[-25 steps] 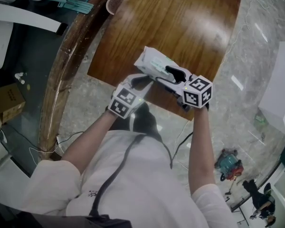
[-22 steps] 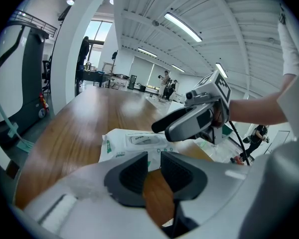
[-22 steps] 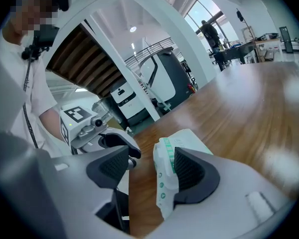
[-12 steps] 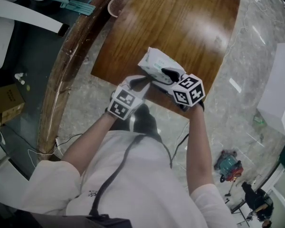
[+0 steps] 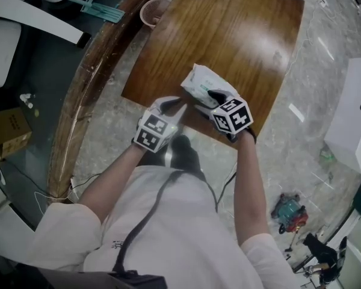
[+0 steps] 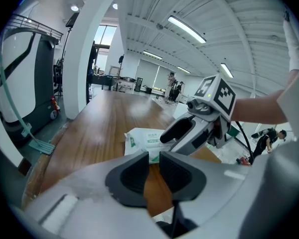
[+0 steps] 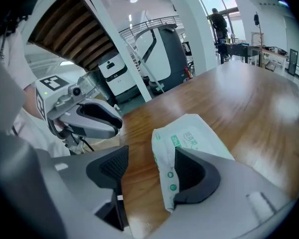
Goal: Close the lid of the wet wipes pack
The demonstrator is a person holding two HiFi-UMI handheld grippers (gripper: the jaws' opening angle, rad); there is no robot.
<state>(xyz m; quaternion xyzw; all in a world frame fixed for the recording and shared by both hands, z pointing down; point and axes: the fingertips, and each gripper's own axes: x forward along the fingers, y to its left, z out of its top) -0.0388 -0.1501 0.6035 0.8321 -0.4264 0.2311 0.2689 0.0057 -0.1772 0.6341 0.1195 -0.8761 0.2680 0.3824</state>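
Two grippers meet at a white soft-plastic wet wipes pack [image 5: 202, 79] with green print, lying on the near part of the brown wooden table [image 5: 228, 23].

We see the table reaching far ahead, the pack near its near edge. Our right gripper [image 7: 149, 158] stands wide open, one end of the pack against its right jaw. Our left gripper [image 6: 153, 157] shows only a narrow slit between its jaws, bare wood in it, the pack's near left edge just beyond its tips.

White short-sleeved T-shirt [image 5: 186, 239], black chest strap [image 5: 145, 218], grey left gripper [image 6: 153, 159] and right gripper [image 7: 152, 156], black pads [image 6: 132, 176], 2 black-and-white marker cubes [image 5: 151, 131]
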